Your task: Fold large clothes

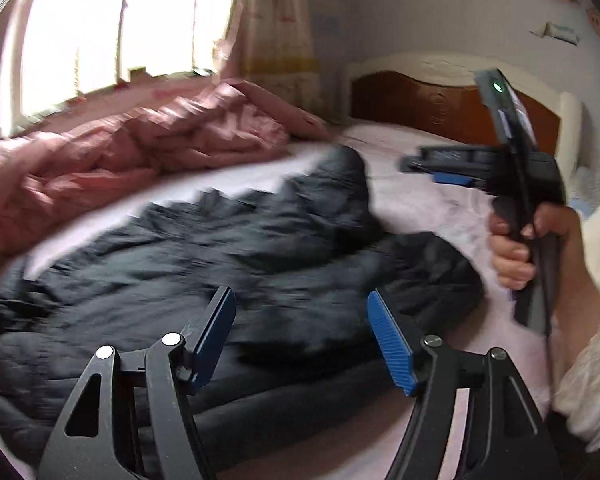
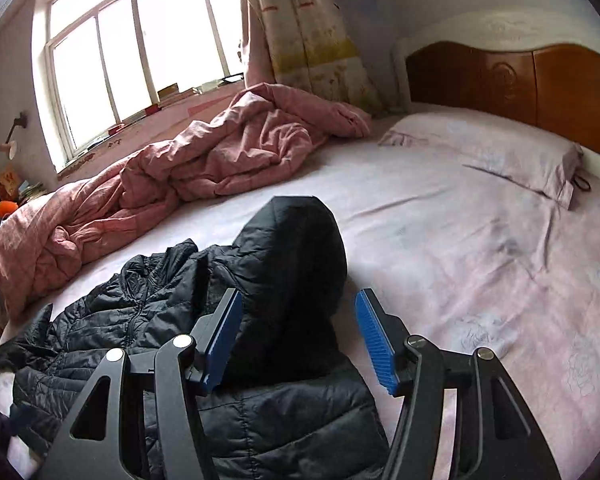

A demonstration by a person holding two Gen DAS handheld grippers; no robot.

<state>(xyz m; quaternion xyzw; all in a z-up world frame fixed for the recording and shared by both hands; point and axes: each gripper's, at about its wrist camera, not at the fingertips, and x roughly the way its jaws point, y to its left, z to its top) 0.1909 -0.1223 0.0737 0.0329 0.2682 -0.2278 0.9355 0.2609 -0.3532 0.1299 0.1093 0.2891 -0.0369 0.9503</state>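
A black quilted hooded jacket (image 1: 220,256) lies spread on the pale pink bed sheet (image 1: 420,208); the left wrist view is motion-blurred. My left gripper (image 1: 302,332) is open and empty, hovering above the jacket's body. In the right wrist view the jacket (image 2: 148,312) lies with its hood (image 2: 296,248) pointing toward the headboard. My right gripper (image 2: 298,332) is open and empty, just above the hood's base. The right gripper also shows in the left wrist view (image 1: 428,168), held by a hand at the right, over the sheet beyond the jacket.
A crumpled pink quilt (image 2: 172,176) lies along the window side of the bed. A pillow (image 2: 492,152) sits by the wooden headboard (image 2: 520,80). A window (image 2: 140,40) and curtain (image 2: 312,32) stand behind. Bare sheet (image 2: 480,260) stretches to the right of the jacket.
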